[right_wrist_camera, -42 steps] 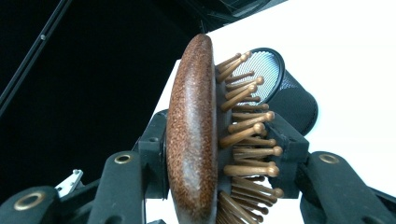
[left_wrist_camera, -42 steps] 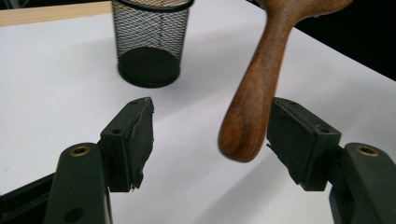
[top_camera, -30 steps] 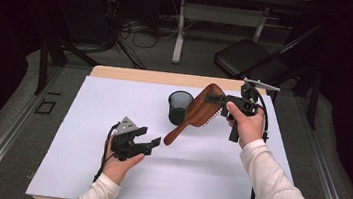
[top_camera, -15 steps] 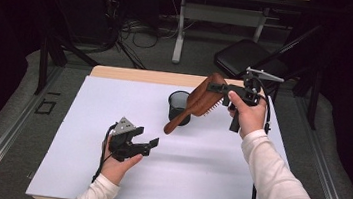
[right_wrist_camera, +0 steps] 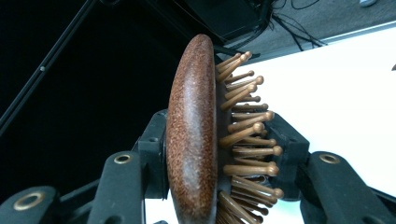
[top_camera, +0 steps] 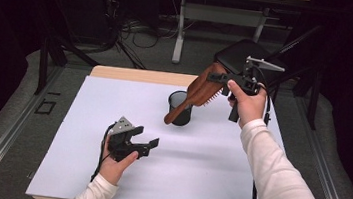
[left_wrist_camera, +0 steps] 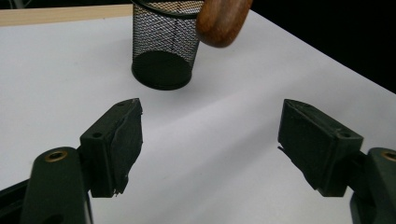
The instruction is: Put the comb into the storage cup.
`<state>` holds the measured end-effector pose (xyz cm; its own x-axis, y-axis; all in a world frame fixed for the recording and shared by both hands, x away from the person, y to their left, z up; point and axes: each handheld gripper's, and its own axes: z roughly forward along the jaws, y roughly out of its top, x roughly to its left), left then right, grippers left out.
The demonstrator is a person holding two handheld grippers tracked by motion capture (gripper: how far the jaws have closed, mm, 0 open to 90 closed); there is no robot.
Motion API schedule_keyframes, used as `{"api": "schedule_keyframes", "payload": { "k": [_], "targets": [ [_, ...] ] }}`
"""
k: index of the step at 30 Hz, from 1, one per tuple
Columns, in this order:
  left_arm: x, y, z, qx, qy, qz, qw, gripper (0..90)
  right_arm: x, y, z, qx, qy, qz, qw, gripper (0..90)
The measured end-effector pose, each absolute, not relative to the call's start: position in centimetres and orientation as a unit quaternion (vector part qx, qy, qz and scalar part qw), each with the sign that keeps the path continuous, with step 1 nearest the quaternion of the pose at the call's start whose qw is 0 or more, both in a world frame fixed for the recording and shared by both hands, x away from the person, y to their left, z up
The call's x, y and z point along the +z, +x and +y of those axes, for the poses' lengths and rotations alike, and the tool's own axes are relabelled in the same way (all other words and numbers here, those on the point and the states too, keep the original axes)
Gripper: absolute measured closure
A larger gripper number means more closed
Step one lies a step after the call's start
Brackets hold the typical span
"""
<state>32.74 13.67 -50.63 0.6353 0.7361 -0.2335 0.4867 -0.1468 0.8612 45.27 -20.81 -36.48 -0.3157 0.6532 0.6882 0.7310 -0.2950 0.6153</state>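
Note:
A brown wooden hairbrush (top_camera: pixel 199 91) hangs tilted above the table, its handle pointing down-left in front of a black mesh cup (top_camera: pixel 179 109). My right gripper (top_camera: pixel 217 79) is shut on the brush's head. In the right gripper view the head (right_wrist_camera: pixel 194 140) sits edge-on between the jaws, bristles to the right. My left gripper (top_camera: pixel 148 144) rests low over the white table near its front. Its jaws stand apart, have just been opening, and hold nothing. In the left gripper view the mesh cup (left_wrist_camera: pixel 163 46) is ahead, with the brush's handle tip (left_wrist_camera: pixel 223 21) beside its rim.
A white sheet (top_camera: pixel 86 119) covers the table, and a wooden strip (top_camera: pixel 132 74) shows at its far edge. Behind the table stand a black chair (top_camera: pixel 234 61) and a desk frame with cables on the floor.
My right gripper has lifted the brush, so the handle tip now hangs at the cup's height. The left gripper's jaws stand a little wider; that hand has stayed put.

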Motion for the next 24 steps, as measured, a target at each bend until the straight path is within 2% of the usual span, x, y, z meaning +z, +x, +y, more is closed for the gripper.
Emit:
{"api": "schedule_keyframes", "payload": {
  "k": [5, 14, 19, 24],
  "targets": [
    [-50.7, 32.9, 13.9, 0.116, 0.746, 0.412, 0.510, 16.9, -35.6, 45.7, -20.8, -0.555, -0.585, -0.591, 0.025, 49.9],
    [-50.6, 32.9, 14.0, 0.120, 0.745, 0.413, 0.510, 15.3, -34.6, 46.7, -20.8, -0.559, -0.592, -0.581, 0.009, 49.8],
    [-50.7, 33.0, 14.1, 0.119, 0.744, 0.415, 0.509, 6.9, -34.5, 47.1, -21.0, -0.560, -0.597, -0.575, 0.003, 49.8],
    [-50.7, 33.0, 14.1, 0.122, 0.746, 0.413, 0.509, 5.9, -34.5, 47.3, -21.2, -0.557, -0.602, -0.573, -0.003, 49.8]
  ]
}}
